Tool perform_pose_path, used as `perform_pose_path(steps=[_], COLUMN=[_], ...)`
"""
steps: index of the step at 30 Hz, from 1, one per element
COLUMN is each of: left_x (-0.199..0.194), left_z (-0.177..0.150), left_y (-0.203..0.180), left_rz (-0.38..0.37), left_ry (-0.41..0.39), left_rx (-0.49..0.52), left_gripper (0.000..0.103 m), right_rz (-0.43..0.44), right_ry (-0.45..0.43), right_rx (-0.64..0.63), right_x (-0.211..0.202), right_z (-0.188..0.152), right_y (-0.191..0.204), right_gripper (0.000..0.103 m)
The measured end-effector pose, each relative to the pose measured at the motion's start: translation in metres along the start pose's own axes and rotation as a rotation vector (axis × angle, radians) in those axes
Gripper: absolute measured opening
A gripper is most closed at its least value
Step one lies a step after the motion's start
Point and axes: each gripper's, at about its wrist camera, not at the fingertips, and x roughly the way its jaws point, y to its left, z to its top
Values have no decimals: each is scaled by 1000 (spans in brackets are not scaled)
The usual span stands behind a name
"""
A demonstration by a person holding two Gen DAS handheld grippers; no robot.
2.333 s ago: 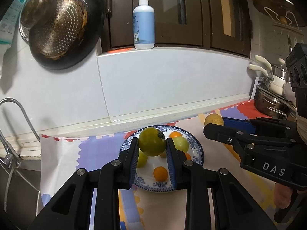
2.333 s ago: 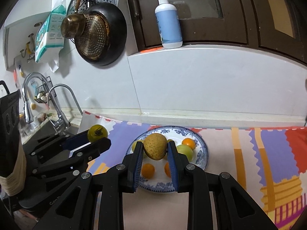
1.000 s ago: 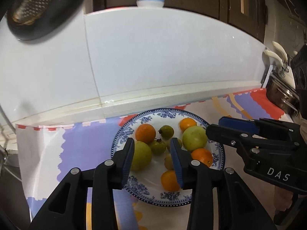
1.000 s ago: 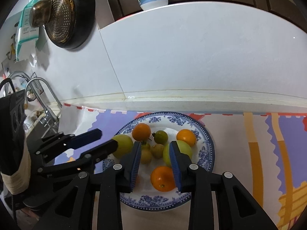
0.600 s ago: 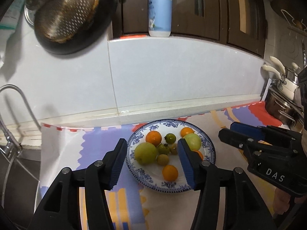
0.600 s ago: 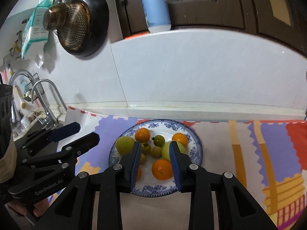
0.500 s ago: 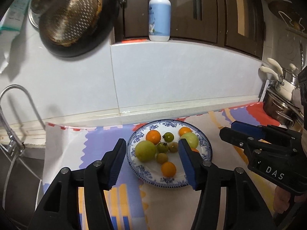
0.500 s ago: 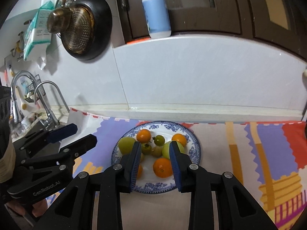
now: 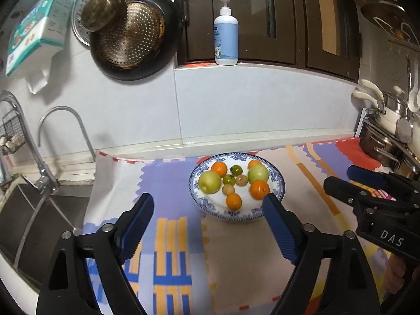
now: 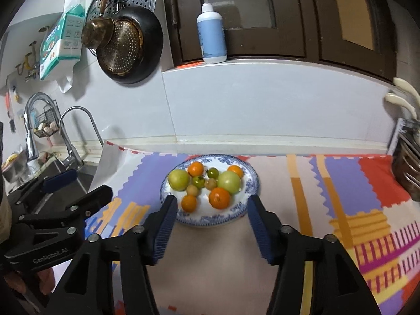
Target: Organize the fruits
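My left claw (image 9: 207,203) is spread wide with nothing between its blue pads, hanging above the patterned mat (image 9: 173,236) in front of the plate. My right claw (image 10: 210,206) is just as wide open and empty, its two pads framing the near rim of the plate from my side without touching it.

The fruits sit together on a blue-and-white patterned plate (image 10: 246,204) that rests on the mat on the tabletop, near the white tiled wall. There are two large pale green fruits, round and smooth: one on the left (image 10: 179,179) and one on the right (image 10: 229,182). Four orange fruits surround them: a big glossy one at the front (image 10: 220,198), a smaller one at the front left (image 10: 189,203), one at the back (image 10: 195,169), and one at the back right (image 10: 235,170), half hidden behind the right green fruit. In the middle lie small ones: two dark green tomato-like fruits with stems (image 10: 198,182) (image 10: 213,172) and two yellowish-brown ones (image 10: 192,190) (image 10: 210,183). They touch or nearly touch one another in a loose cluster.

In the left view my right claw (image 9: 338,177) shows at the right edge, off to the side of the plate (image 9: 210,206).
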Motion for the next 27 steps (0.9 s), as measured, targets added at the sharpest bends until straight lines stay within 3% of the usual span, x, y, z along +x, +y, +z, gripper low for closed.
perform_pose_path(steps=[11,27], left_x=[-35,-73], left_z=[-26,-42], left_y=[-7,-14], left_rz=[37,28], left_ry=[10,11], left_rx=[-21,-53], left_gripper=[103,103], right_rz=[-47,-61], right_ry=[-16,-62], right_rx=[28,23], right_x=[-40,-82], right_z=[-32,-51], right_y=[-5,-3], right_gripper=[79,84])
